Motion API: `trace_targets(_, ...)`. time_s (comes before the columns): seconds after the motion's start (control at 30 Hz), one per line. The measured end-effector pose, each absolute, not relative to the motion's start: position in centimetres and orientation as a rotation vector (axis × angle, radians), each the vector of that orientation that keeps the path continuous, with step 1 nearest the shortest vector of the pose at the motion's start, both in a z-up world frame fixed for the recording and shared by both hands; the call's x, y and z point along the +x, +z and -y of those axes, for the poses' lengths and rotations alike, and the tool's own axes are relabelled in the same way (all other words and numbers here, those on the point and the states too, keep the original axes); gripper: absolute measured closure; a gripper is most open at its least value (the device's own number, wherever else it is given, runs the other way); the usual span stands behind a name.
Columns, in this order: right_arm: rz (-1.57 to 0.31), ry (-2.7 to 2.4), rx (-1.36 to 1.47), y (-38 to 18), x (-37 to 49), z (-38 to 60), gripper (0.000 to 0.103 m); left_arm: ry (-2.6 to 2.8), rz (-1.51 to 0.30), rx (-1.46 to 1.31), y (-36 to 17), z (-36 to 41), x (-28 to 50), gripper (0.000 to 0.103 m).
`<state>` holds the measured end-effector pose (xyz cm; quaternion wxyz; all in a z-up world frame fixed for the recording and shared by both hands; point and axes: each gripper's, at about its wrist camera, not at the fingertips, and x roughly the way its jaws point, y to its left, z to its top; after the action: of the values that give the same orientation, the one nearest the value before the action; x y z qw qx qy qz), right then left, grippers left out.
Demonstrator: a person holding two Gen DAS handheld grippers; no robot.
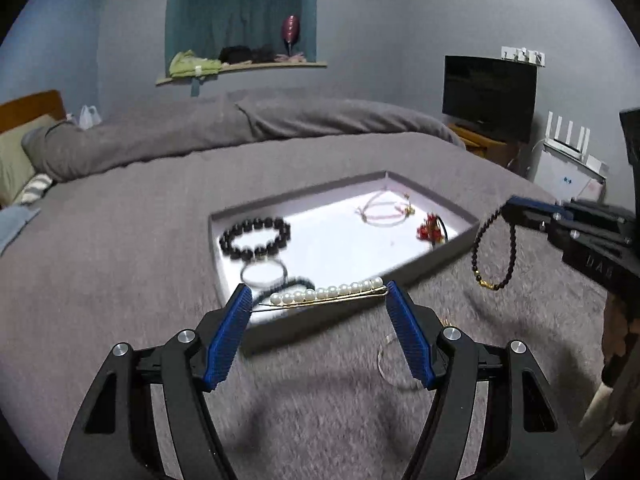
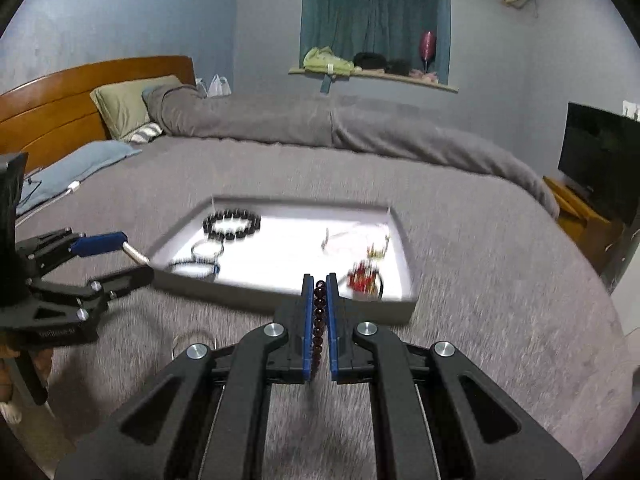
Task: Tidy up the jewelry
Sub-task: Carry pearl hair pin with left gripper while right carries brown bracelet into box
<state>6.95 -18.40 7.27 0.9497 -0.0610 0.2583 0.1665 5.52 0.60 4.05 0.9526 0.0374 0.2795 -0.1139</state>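
Note:
A shallow grey tray (image 1: pixel 434 266) with a white floor lies on the grey bed. It holds a black bead bracelet (image 1: pixel 256 237), a pink cord bracelet (image 1: pixel 382 210), a red ornament (image 1: pixel 430 232) and dark hair ties (image 1: pixel 264 272). My left gripper (image 1: pixel 318 300) holds a gold pearl hair clip (image 1: pixel 326 294) lengthwise between its pads, over the tray's near edge. My right gripper (image 2: pixel 320 292) is shut on a dark bead bracelet (image 2: pixel 319 316), which hangs from it in the left wrist view (image 1: pixel 494 254), right of the tray.
A thin clear ring (image 1: pixel 390 364) lies on the blanket just before the tray, below the left gripper. A rolled grey duvet (image 1: pixel 240 128) and pillows (image 2: pixel 128 104) lie behind. A TV (image 1: pixel 488 96) stands at the right.

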Motion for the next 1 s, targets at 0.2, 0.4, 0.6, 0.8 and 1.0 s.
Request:
trace_targets(0.2, -0.487, 0.334, -0.109, 9.6, 10.2, 17.5, 0.097, -0.245, -0.584, 0.028, 5.2, -1.1, 9.1, 0.033)
trace_targets(0.4, -0.500, 0.331, -0.079, 9.3, 14.2, 16.9, 0.097, -0.257, -0.630, 0.034, 4.6, -1.0, 13.1, 0.033)
trace_targets(0.6, -0.554, 0.390, -0.044, 7.3, 17.5, 16.6, 0.097, -0.295, -0.719, 0.122, 4.1, -0.2, 18.3, 0.033)
trace_targets(0.8, -0.647, 0.427, -0.003, 4.5, 20.1, 16.9, 0.097, -0.339, -0.825, 0.133, 3.0, 1.2, 23.6, 0.033)
trace_targets(1.0, -0.733, 0.367, -0.006, 2.5, 21.4, 17.7, 0.097, -0.343, -0.922, 0.128, 1.2, 3.7, 26.7, 0.033)
